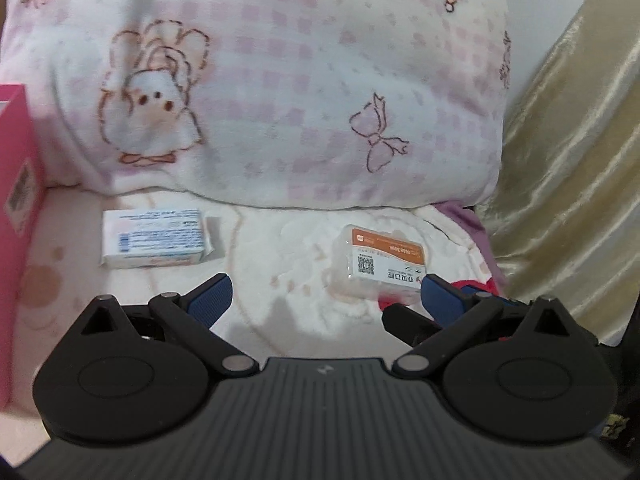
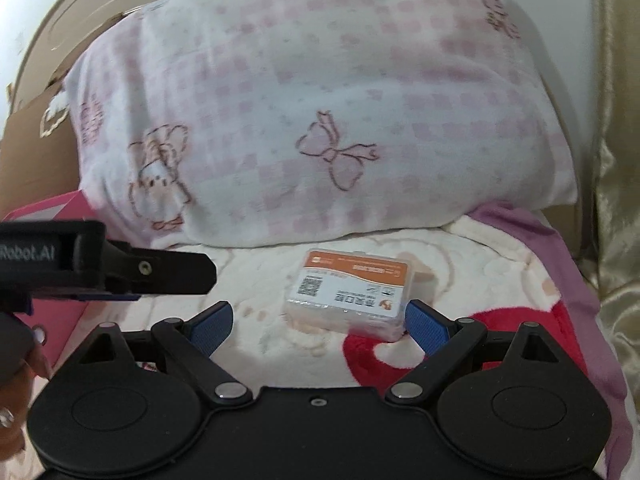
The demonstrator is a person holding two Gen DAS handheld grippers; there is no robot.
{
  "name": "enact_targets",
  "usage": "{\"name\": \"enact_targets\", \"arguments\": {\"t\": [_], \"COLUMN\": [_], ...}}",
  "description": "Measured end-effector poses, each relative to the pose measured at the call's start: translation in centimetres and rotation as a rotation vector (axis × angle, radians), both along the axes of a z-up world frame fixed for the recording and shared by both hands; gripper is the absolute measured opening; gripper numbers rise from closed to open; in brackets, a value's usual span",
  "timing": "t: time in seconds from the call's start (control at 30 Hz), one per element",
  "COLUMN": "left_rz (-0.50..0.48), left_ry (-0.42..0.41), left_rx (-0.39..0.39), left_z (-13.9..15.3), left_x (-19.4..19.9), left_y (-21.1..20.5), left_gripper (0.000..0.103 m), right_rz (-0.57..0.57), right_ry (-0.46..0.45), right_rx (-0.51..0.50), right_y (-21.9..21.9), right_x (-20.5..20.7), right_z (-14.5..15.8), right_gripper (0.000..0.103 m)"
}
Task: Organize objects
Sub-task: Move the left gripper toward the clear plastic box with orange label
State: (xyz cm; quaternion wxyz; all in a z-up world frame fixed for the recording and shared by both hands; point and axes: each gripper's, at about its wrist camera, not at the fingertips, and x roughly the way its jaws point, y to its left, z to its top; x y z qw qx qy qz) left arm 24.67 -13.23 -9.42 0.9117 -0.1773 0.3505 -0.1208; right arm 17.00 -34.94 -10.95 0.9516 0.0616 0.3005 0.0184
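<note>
A clear plastic box with an orange and white label [image 1: 380, 262] [image 2: 348, 294] lies on the fleece blanket. A white and blue packet [image 1: 156, 238] lies to its left. My left gripper [image 1: 326, 298] is open and empty, above the blanket between the two. My right gripper [image 2: 318, 322] is open and empty, its right fingertip [image 2: 424, 322] close beside the labelled box. The left gripper shows from the side in the right wrist view [image 2: 160, 274].
A pink box [image 1: 18, 208] [image 2: 60, 240] stands at the left. A large pink checked pillow [image 1: 300, 80] [image 2: 320, 100] lies behind the objects. A gold curtain [image 1: 568, 160] hangs at the right. A cardboard panel [image 2: 36, 148] is behind the pillow.
</note>
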Motion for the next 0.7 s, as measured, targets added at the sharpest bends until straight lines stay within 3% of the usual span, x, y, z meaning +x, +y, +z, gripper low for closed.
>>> {"name": "enact_targets", "arguments": {"t": [0.4,0.53,0.63,0.7], "left_rz": [-0.06,-0.088,-0.09,-0.099], "left_ry": [0.016,0.041,0.014,0.008], "left_rx": [-0.023,-0.073,-0.095,-0.101], "left_z": [-3.4,-4.4,-4.7,-4.7], "left_x": [3.6,4.4,4.6,4.9], "left_y": [-2.2,-2.0,-1.6,-1.5], "left_gripper": [0.099,0.098,0.096,0.088], "right_rz": [-0.074,-0.038,-0.033,-0.046], "right_ry": [0.13,0.127,0.102,0.094], "right_rx": [-0.053,-0.111,-0.136,-0.127], "right_y": [-0.3,0.6,1.4,1.7], "right_x": [1.9,2.7,3.8,4.1], "right_z": [-2.1,-2.7,-3.1,-3.2], "right_gripper": [0.095,0.095,0.095,0.096]}}
